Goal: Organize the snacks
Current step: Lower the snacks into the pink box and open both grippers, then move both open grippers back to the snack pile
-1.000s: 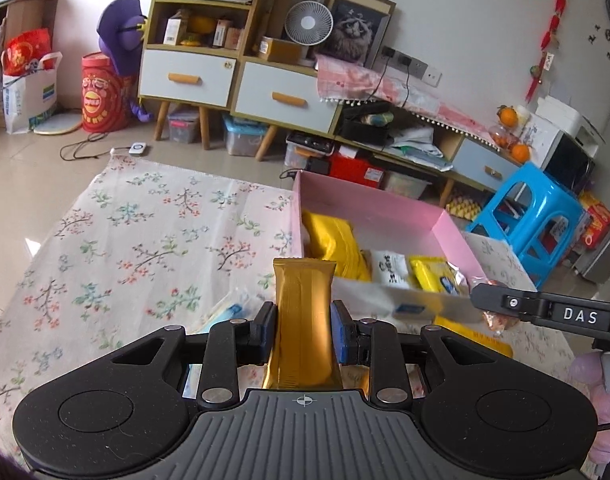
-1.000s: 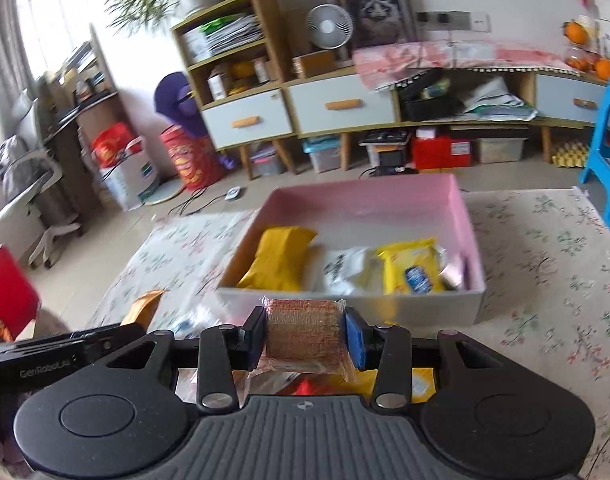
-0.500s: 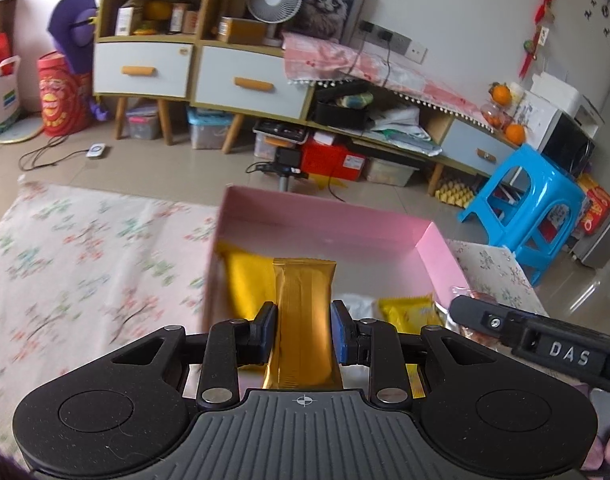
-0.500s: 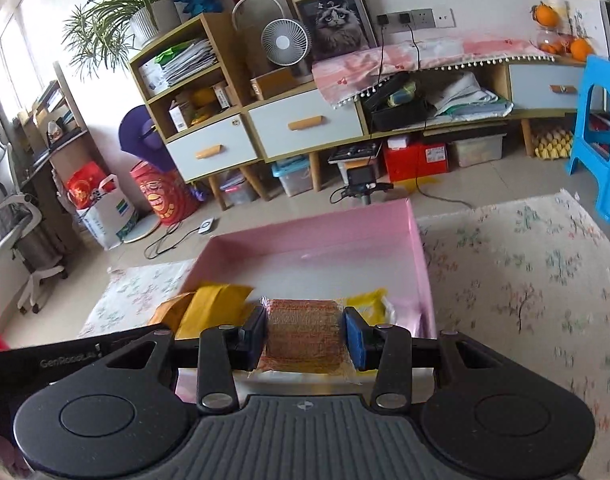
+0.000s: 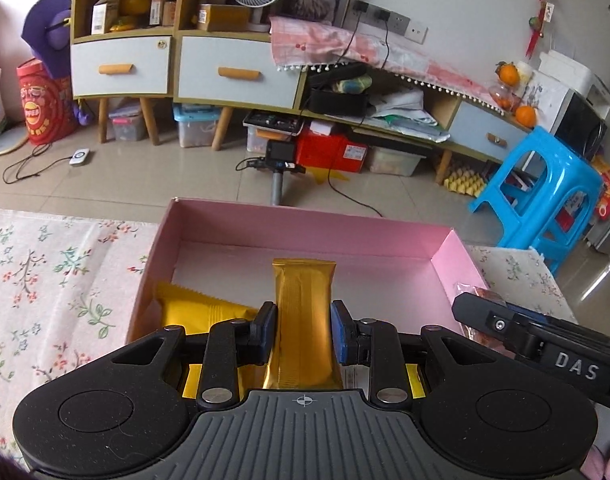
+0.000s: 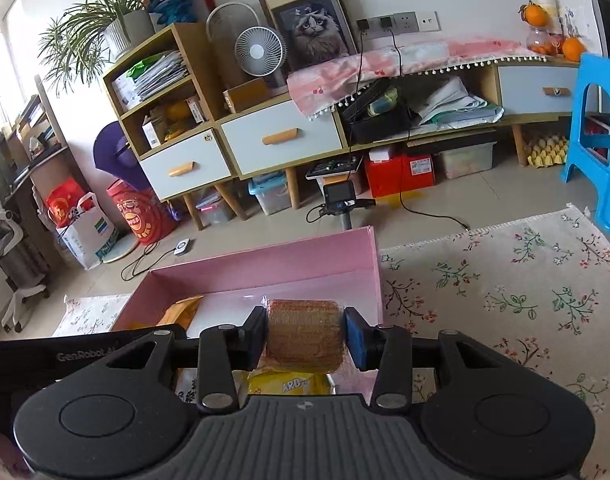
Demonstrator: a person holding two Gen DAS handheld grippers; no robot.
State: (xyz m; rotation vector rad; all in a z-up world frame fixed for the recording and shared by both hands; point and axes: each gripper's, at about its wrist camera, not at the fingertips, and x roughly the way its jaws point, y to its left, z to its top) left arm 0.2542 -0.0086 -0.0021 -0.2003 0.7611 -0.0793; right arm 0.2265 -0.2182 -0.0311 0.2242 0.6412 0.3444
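"DAS" and "GenRobot" mark the tongs' sides. The left gripper [image 5: 304,330] pinches a gold sachet [image 5: 303,312] and the right gripper [image 6: 304,334] a clear-wrapped brown biscuit [image 6: 304,336], both over the pink box [image 5: 305,230]. The box's bare floor lies at twelve o'clock; a floral cloth [image 6: 505,296] surrounds it.

Each fisheye camera sits just behind its tool and looks forward and downward along the two fingers. The left view faces the pink box [image 5: 305,232] from close range, nearly square on, with the right tool [image 5: 545,344] entering at its lower right. The right view faces the same box [image 6: 265,268] obliquely from the other side. Both views share the box, the floral cloth [image 5: 57,272] and the cabinet [image 6: 281,140] along the far wall.
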